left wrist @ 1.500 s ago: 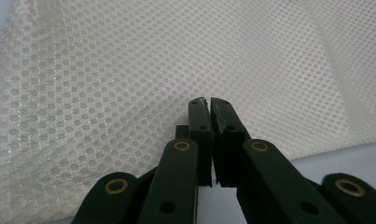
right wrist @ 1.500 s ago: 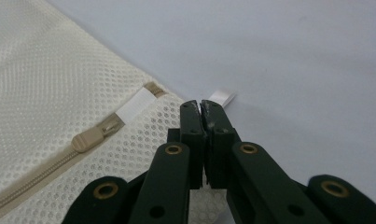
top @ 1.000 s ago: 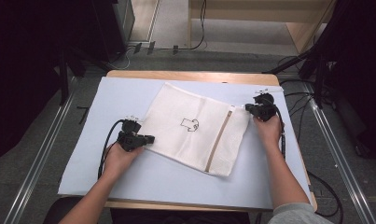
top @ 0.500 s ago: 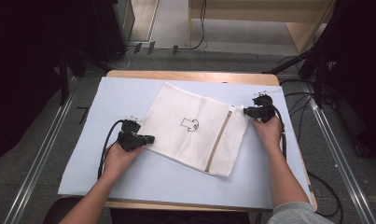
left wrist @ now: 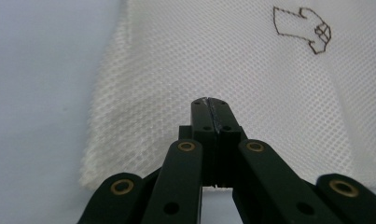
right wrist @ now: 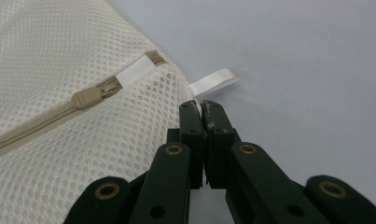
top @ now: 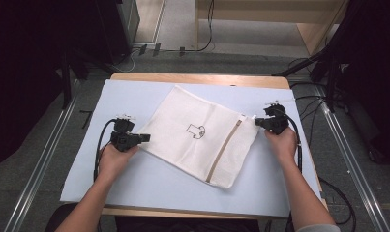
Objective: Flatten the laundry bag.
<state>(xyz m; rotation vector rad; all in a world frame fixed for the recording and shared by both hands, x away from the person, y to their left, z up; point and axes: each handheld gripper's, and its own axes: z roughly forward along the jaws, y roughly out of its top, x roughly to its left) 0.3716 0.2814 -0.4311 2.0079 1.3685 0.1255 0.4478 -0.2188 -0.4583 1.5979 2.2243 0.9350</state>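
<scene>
Two black grippers sit at the two sides of a white mesh bag (top: 202, 135) that lies flat and turned a bit in the middle of a pale blue mat (top: 86, 174). The left gripper (top: 143, 138) is at the bag's left edge. In the left gripper view its jaws are pressed together, with no gap, and their tips (left wrist: 209, 103) lie over the mesh. I cannot tell if a bit of mesh is pinched between them, because the jaws hide that spot. A small brown stitched picture (left wrist: 303, 29) is farther off on the bag, and it is hard to make out what it shows.

The right gripper (top: 258, 121) is at the bag's far right corner. In the right gripper view its jaws are together too, right at the bag's edge by a little white ribbon loop (right wrist: 214, 80). The near end of the loop is hidden behind the tips. A tan zipper (right wrist: 59, 114) runs off the left edge and is cut off there, and its pull (right wrist: 87, 99) sits near a white tab (right wrist: 134, 73).
</scene>
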